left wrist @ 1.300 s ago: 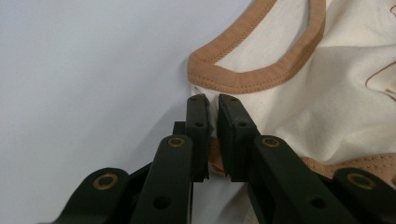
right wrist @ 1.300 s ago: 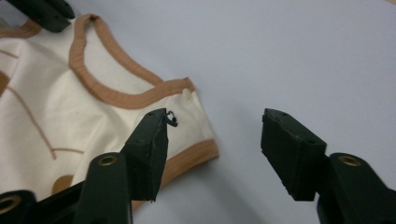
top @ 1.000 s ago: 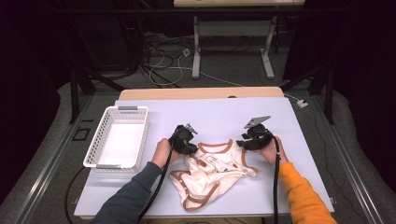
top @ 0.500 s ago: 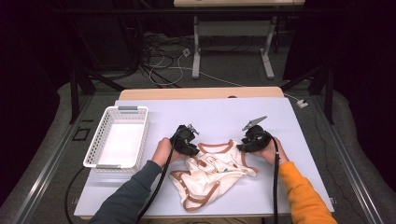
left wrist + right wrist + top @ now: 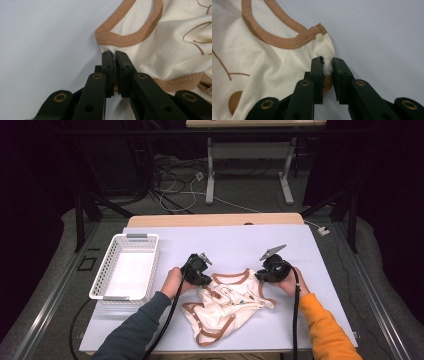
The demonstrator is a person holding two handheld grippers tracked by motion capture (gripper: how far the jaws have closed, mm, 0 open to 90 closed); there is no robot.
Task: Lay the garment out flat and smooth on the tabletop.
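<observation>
Cream garment pinched at both shoulders on the white table.

The left gripper (image 5: 206,279) and right gripper (image 5: 261,274) are held low by forearms reaching in from the near edge, each clamped on a corner of the cream garment (image 5: 225,305) beside its brown neckline. Both sets of jaws have just been closing on the cloth; since the earlier frames, the hands have barely shifted.

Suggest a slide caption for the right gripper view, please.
Right gripper pinching the cream garment at its shoulder.

A white plastic basket (image 5: 125,272) sits at the left of the desk (image 5: 300,250); cables (image 5: 175,190) litter the floor beyond.
</observation>
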